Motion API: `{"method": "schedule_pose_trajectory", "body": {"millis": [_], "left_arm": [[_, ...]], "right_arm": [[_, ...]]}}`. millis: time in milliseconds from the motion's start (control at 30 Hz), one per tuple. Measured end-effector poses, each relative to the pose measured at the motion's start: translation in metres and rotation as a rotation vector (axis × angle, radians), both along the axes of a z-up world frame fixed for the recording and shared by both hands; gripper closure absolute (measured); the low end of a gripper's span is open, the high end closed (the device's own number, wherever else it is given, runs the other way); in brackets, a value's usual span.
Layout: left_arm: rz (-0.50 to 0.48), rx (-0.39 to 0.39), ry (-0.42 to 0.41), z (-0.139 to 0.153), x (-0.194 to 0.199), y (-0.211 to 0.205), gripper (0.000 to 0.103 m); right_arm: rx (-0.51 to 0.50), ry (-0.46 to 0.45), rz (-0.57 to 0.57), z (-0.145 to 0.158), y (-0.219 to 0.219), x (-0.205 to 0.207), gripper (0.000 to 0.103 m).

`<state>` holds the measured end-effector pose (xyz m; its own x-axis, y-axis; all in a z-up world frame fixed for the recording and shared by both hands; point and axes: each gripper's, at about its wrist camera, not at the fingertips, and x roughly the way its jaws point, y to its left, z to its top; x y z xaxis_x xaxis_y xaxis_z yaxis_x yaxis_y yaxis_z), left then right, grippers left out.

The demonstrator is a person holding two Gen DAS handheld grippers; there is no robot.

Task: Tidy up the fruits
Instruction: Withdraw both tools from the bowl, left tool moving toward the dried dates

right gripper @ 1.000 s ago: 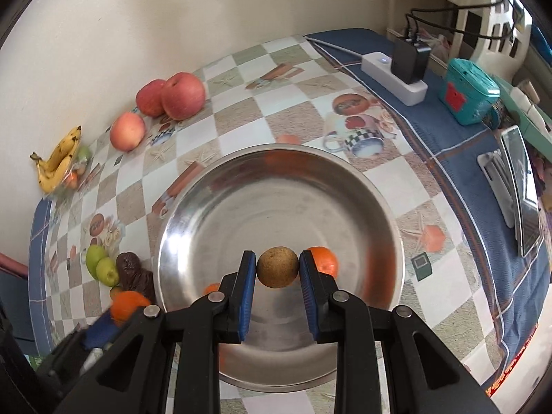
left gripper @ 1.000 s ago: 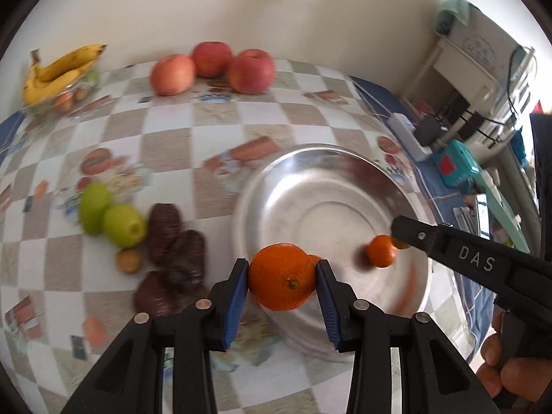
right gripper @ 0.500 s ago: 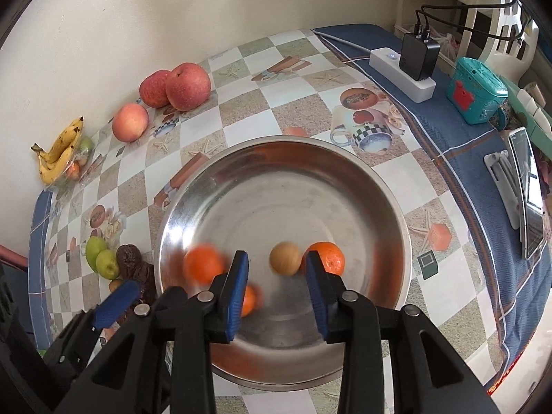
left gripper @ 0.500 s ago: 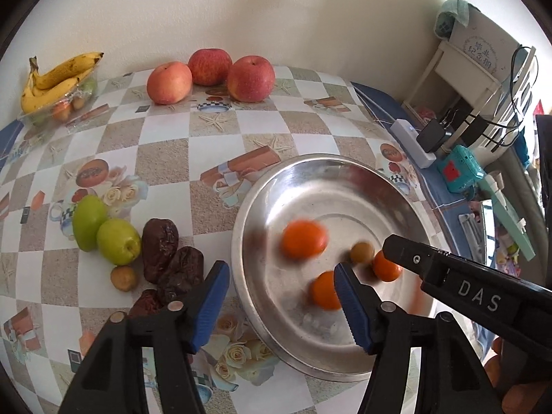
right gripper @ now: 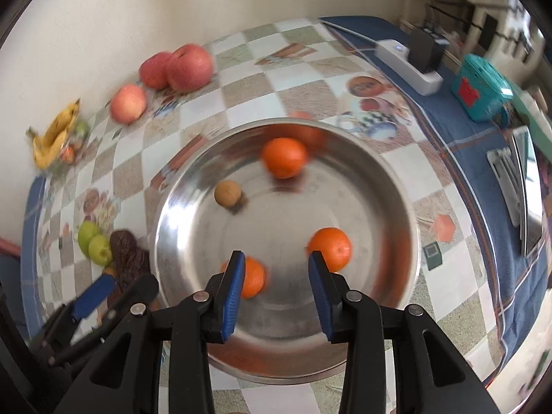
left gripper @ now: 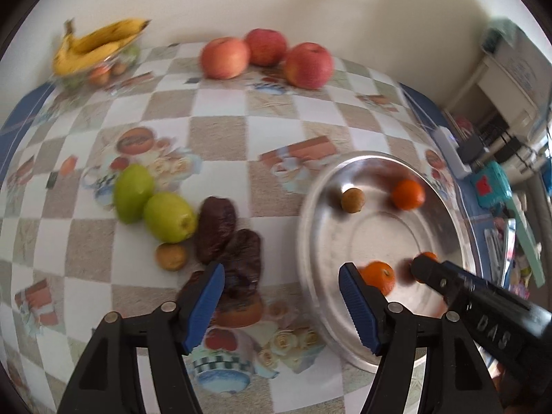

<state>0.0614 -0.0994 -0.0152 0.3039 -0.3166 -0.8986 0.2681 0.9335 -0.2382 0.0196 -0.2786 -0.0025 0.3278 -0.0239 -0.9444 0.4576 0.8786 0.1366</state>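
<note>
Both grippers have just been opening: the left gripper (left gripper: 281, 305) and right gripper (right gripper: 276, 284) now gape empty, their tangerine (right gripper: 284, 157) and small brown fruit (right gripper: 227, 193) loose (blurred) in the steel bowl (right gripper: 390, 179) mid-frame, so two more fruits are sorted.

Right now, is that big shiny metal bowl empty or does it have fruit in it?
Not empty. The round steel bowl holds three orange tangerines and one small brown round fruit on its bottom.
</note>
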Motion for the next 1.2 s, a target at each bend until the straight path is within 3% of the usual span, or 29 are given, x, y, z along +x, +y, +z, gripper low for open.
{"method": "schedule_pose_trajectory", "body": {"millis": [167, 333, 467, 933, 1000, 1100, 1133, 1200], "left_arm": [[0.107, 0.038, 0.046, -0.001, 0.005, 0.035, 0.029], [0.229, 0.015, 0.103, -0.003, 0.006, 0.081, 0.029], [0.286, 0.019, 0.086, 0.003, 0.005, 0.107, 0.029], [0.306, 0.053, 0.073, 0.003, 0.007, 0.115, 0.016], [0.308, 0.057, 0.073, 0.002, 0.007, 0.114, 0.001], [0.317, 0.074, 0.068, 0.000, 0.007, 0.114, 0.000], [0.321, 0.084, 0.069, -0.001, 0.007, 0.114, 0.000], [0.328, 0.099, 0.077, -0.005, 0.008, 0.114, 0.000]], "right_arm": [[-0.002, -0.017, 0.099, 0.004, 0.030, 0.009, 0.064], [-0.034, -0.040, 0.161, 0.012, 0.049, 0.012, 0.064], [-0.029, -0.060, 0.175, 0.018, 0.055, 0.015, 0.064], [-0.018, -0.058, 0.187, 0.018, 0.060, 0.017, 0.064], [-0.019, -0.052, 0.187, 0.017, 0.060, 0.017, 0.064], [-0.019, -0.043, 0.184, 0.014, 0.059, 0.016, 0.064], [-0.020, -0.041, 0.182, 0.013, 0.059, 0.017, 0.061], [-0.030, -0.038, 0.167, 0.011, 0.057, 0.017, 0.020]]}}
